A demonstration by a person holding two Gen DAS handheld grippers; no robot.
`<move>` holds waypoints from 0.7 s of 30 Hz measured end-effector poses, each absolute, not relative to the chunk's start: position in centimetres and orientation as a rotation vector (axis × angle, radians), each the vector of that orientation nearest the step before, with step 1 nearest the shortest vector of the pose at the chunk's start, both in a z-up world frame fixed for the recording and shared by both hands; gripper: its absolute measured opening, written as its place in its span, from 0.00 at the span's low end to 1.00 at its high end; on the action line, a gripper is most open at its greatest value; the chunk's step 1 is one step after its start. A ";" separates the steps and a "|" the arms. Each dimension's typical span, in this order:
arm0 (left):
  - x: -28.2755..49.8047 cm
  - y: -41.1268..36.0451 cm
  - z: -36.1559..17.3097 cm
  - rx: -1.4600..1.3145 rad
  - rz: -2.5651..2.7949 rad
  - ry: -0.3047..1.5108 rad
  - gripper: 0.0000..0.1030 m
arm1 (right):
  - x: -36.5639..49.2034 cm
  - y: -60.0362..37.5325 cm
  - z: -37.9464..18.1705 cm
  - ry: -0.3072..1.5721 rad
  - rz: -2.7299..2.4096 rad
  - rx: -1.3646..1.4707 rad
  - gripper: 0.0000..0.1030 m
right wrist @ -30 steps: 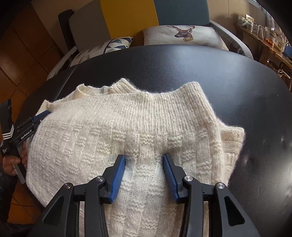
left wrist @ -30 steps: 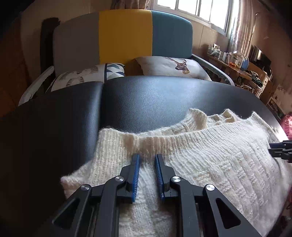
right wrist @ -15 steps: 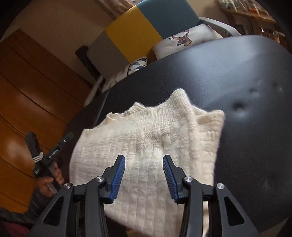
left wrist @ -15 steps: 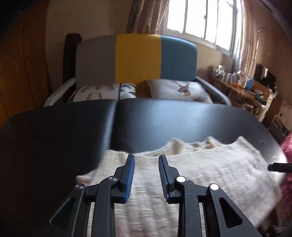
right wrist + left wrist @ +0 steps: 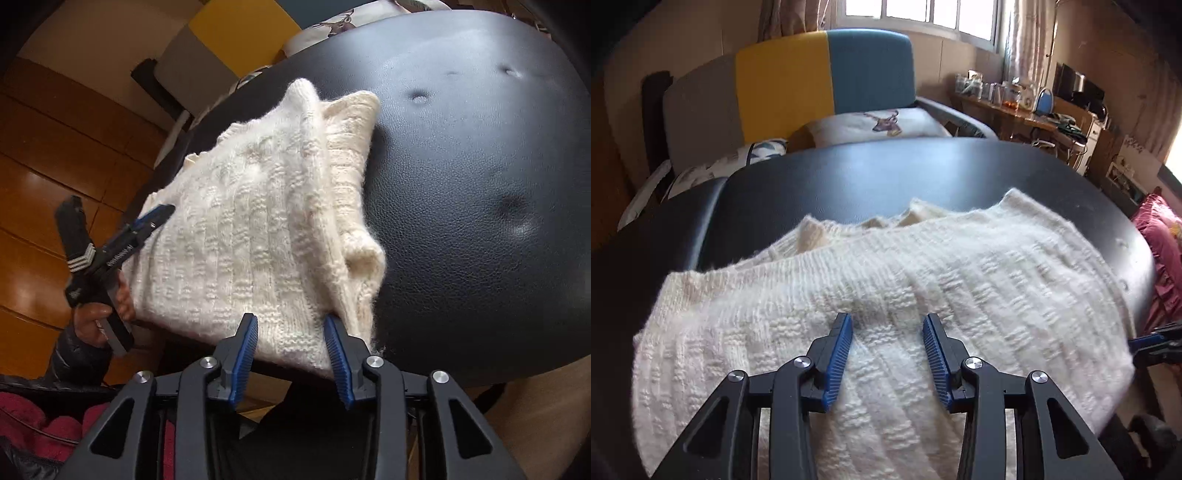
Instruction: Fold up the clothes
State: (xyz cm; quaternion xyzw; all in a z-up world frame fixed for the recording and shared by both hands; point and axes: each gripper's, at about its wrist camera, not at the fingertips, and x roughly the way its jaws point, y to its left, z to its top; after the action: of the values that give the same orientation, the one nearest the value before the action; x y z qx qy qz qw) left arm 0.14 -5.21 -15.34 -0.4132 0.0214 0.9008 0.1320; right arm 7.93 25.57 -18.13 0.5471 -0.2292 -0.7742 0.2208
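Left wrist view: left tongs [image 5: 886, 354], blue pads parted wider than a second ago and opening, nothing gripped, hovering over the cream knit sweater [image 5: 960, 280], which lies folded on the black table [image 5: 886, 177] with its near edge hanging over; right tongs [image 5: 1156, 345] at the garment's right margin. Right wrist view: right tongs [image 5: 291, 354], jaws closing about the sweater [image 5: 251, 229] near hem, pads not seen to pinch; left tongs [image 5: 147, 223] beside its left edge, now over the cloth. Judgement: one fold released, next grip beginning.
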 end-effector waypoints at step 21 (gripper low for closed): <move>-11.0 7.7 -10.1 -1.344 1.923 -0.102 0.49 | 5.4 31.5 -18.2 -0.836 -1.885 1.360 0.42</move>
State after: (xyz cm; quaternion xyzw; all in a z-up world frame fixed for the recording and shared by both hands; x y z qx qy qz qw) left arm -11.03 7.69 -10.10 -0.5277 -0.0402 0.7554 0.3864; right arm 5.35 31.55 -18.21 0.5200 -0.3194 -0.7205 0.3294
